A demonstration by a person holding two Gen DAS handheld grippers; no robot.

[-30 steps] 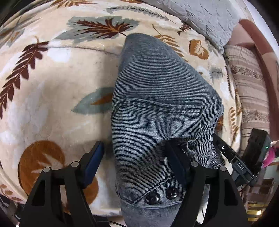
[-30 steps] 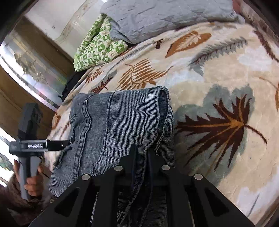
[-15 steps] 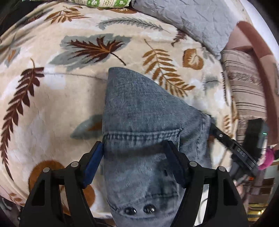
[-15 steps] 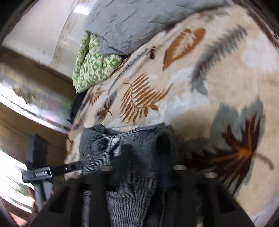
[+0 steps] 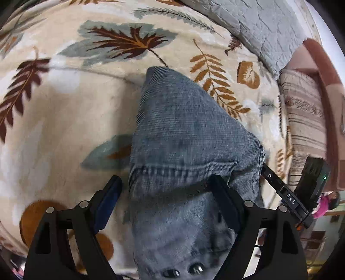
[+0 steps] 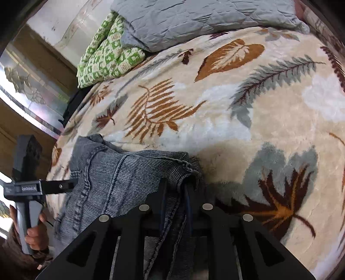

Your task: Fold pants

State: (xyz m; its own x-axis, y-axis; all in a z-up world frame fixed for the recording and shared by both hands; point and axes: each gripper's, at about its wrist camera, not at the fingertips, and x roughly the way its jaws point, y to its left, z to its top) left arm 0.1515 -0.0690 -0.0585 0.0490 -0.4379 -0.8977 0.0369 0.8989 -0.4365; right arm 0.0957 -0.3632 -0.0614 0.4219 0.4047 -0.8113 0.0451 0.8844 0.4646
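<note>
the left claw [image 5: 166, 193] stands spread wide, its jaws having just been opening, with the pants' [image 5: 185, 137] waist end between them and no squeeze on it. the right claw [image 6: 174, 191] is nearly pressed together, pinching a folded hem edge. the pants (grey-blue ribbed denim) lie folded on the bed's leaf-print blanket [image 6: 248, 120], near its front edge.

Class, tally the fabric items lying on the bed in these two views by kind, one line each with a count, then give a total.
Jeans: 1
Leaf-print blanket: 1
Grey quilt: 1
Green patterned cloth: 1
Striped cloth: 1
Total: 5
</note>
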